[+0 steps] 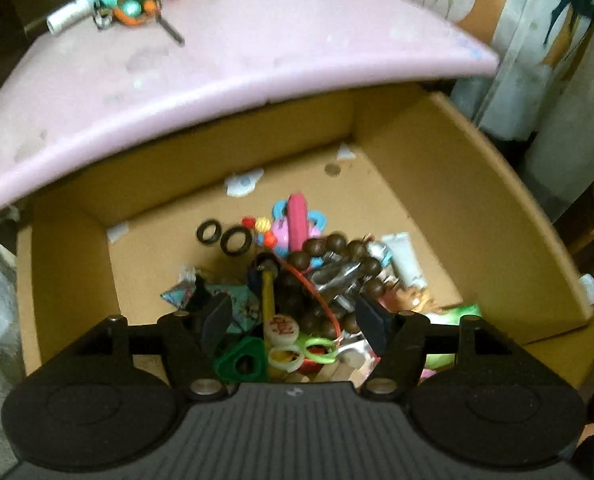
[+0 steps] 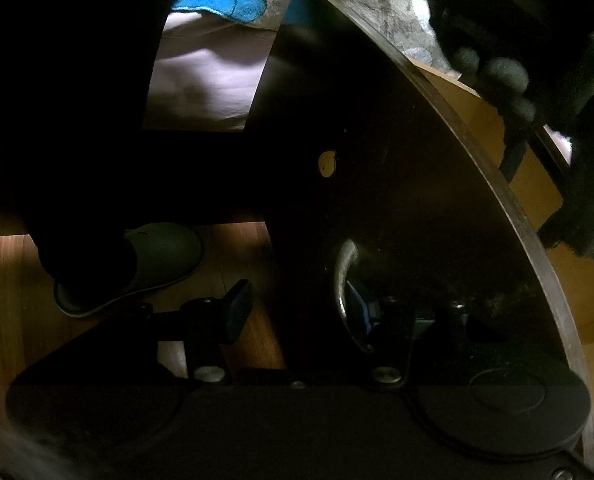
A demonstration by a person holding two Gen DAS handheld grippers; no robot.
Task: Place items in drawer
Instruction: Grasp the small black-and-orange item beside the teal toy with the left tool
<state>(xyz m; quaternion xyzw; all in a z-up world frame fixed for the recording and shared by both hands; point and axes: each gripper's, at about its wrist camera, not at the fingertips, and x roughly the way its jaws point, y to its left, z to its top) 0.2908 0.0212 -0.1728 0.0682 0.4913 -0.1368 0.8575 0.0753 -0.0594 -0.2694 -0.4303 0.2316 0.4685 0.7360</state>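
Left tool: the left tool (image 1: 293, 320) hangs over the open drawer (image 1: 449, 184), its jaws spread wide and holding nothing; the two blue pads stand well apart with clutter visible between them.
Right tool: the right tool (image 2: 297, 312) is low against the dark drawer front (image 2: 397, 200); its jaws are released; one finger sits just beside or behind the metal handle (image 2: 343, 292), and I cannot tell whether it touches.
Items in drawer: a heap lies directly below and ahead of the left tool; a brown bead bracelet (image 1: 337, 256), a pink toy (image 1: 297, 220), two black rings (image 1: 225, 238), a green heart-shaped piece (image 1: 243, 362) and small green scissors (image 1: 317, 350) are piled close together.
Items not yet stored: far ahead of the left tool, on the pink worktop (image 1: 237, 64), a white tube (image 1: 71, 16) and a tangle of coloured beads and keys (image 1: 137, 4) remain.
Risk, drawer: the right tool looks to be steadying the drawer by its handle; with a loose hold it could slip off, and the drawer could slide or shut while the left tool is inside.
Risk, reach: the worktop edge overhangs the drawer; lifting the left tool straight ahead could knock that edge.
Risk, heap: the pile is tangled; a low pass could snag the bracelet or its red cord and drag things out.
Risk, view: both pictures are blurred or dark, so contact is hard to judge.
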